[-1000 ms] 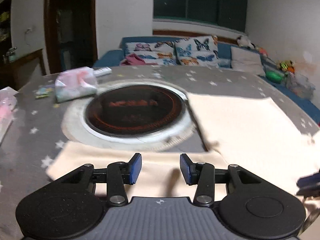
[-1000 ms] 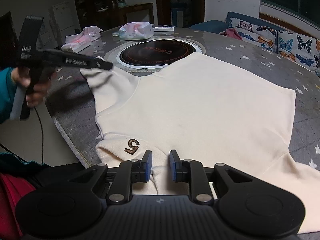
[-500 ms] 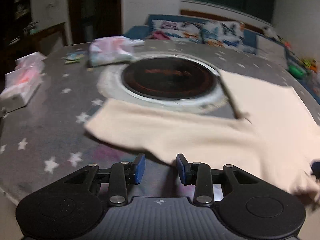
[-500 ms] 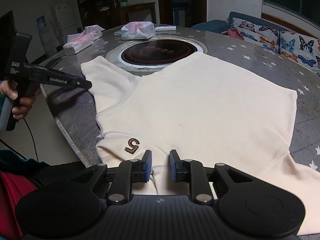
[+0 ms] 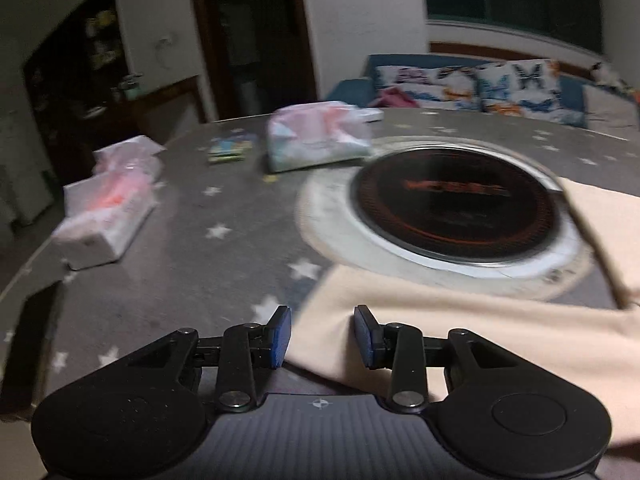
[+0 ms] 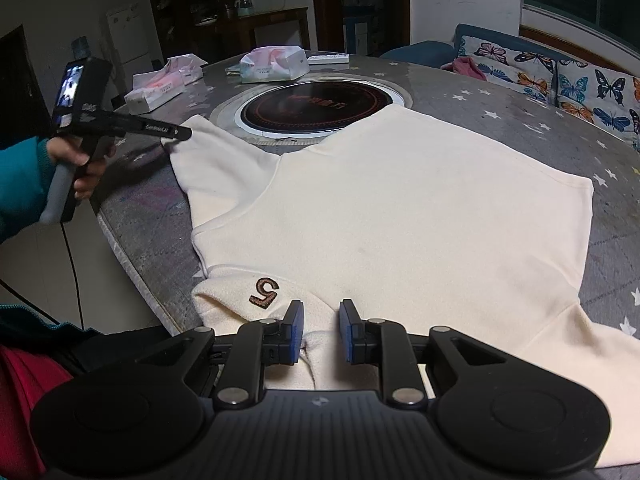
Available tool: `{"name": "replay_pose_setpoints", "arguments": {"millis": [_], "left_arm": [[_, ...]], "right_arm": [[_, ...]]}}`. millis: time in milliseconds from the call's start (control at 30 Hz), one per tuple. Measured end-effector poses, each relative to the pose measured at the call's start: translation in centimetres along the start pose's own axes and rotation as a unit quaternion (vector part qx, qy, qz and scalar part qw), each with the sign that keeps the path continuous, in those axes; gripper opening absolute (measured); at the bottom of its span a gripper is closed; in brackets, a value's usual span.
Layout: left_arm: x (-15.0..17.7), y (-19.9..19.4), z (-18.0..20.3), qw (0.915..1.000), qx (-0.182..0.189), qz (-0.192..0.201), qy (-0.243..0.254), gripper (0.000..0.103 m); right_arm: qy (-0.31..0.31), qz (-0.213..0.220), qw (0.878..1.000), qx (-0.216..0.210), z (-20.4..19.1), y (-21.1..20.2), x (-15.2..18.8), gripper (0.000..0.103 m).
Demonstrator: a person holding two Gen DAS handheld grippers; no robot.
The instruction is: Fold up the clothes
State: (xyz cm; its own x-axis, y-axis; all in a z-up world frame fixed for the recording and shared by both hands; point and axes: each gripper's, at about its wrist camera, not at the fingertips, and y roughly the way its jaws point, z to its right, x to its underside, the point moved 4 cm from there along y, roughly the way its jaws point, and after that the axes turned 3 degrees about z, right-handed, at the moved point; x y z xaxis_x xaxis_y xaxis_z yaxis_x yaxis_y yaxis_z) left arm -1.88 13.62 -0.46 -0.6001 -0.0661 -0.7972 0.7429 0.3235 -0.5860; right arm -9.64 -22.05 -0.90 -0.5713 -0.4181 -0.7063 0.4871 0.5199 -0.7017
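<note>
Folding is hardly begun: the cream shirt (image 6: 400, 208) is spread flat on the table (image 6: 500, 112), its collar pinched by the right gripper (image 6: 319, 330), its sleeve straddled by the opening left gripper (image 5: 322, 336).

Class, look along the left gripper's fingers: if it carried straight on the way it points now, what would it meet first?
Most likely the end of the cream sleeve, already lying between the opening fingers of the left gripper; beyond it, the round black hotplate. Blur leaves depth uncertain.
</note>
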Motion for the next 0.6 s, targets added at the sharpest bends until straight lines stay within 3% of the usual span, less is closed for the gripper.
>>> {"name": "replay_pose_setpoints", "arguments": {"millis": [67, 233, 400, 533, 600], "left_arm": [[-0.5, -0.5, 0.5, 1.0000, 0.007, -0.002, -0.004, 0.035], [-1.2, -4.5, 5.2, 0.9918, 0.126, 0.022, 0.003, 0.037], [-0.9, -7.7, 11.7, 0.9663, 0.254, 0.025, 0.037, 0.039], [-0.3, -8.8, 16.0, 0.9473, 0.311, 0.017, 0.074, 0.040], [0.3, -8.9, 17.4, 0.9417, 0.325, 0.010, 0.087, 0.040]], "right_arm": [[0.000, 0.001, 1.000, 0.002, -0.1, -0.1, 0.0, 0.020], [0.006, 0.020, 1.000, 0.019, 0.1, -1.3, -0.1, 0.029], [0.053, 0.050, 0.996, 0.059, 2.2, -3.4, 0.2, 0.029], [0.110, 0.072, 0.985, 0.115, 5.7, -5.0, 1.0, 0.029], [0.139, 0.078, 0.977, 0.142, 7.7, -5.5, 1.5, 0.029]]}}
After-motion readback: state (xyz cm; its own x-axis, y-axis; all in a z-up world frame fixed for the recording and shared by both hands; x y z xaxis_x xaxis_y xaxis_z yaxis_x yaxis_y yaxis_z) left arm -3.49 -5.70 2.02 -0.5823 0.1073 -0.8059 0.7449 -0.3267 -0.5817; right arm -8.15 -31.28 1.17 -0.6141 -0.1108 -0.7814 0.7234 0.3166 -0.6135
